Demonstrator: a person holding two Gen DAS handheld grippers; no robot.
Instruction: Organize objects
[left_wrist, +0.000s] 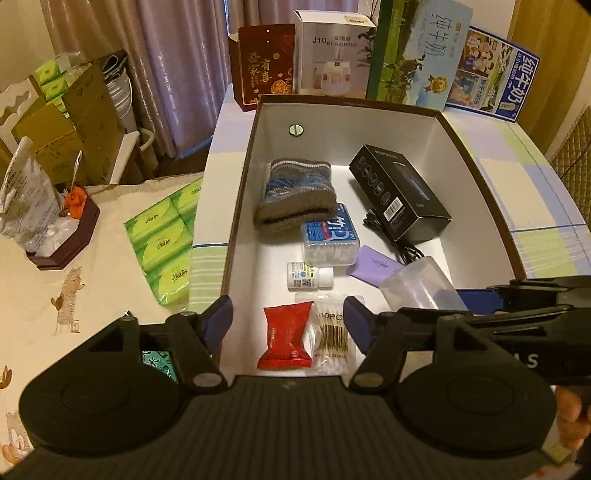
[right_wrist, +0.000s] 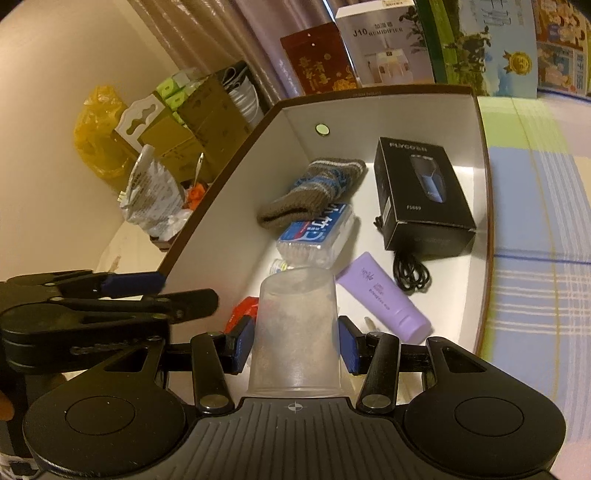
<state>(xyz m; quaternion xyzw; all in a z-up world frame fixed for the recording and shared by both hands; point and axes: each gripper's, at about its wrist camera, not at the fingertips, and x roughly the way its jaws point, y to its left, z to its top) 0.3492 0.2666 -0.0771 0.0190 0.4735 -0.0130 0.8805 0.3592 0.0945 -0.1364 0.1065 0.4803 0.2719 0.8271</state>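
A brown-rimmed white box (left_wrist: 255, 122) (right_wrist: 484, 155) holds a knit sock (left_wrist: 295, 192) (right_wrist: 314, 188), a black shaver box (left_wrist: 399, 195) (right_wrist: 421, 192), a black cable (right_wrist: 410, 269), a swab case (left_wrist: 332, 240) (right_wrist: 317, 236), a purple tube (right_wrist: 380, 295), a small white bottle (left_wrist: 308, 275), a red packet (left_wrist: 286, 336) and a swab bag (left_wrist: 334, 339). My right gripper (right_wrist: 295, 343) is shut on a clear plastic cup (right_wrist: 295, 332) (left_wrist: 421, 284), held over the box's near end. My left gripper (left_wrist: 288, 317) is open and empty above the red packet.
Green tissue packs (left_wrist: 166, 240) lie left of the box. A dark tray with bags (left_wrist: 62, 236) sits farther left. Cartons (left_wrist: 417, 55) and a humidifier box (left_wrist: 332, 51) stand behind the box. Cardboard boxes (right_wrist: 199, 122) are at back left.
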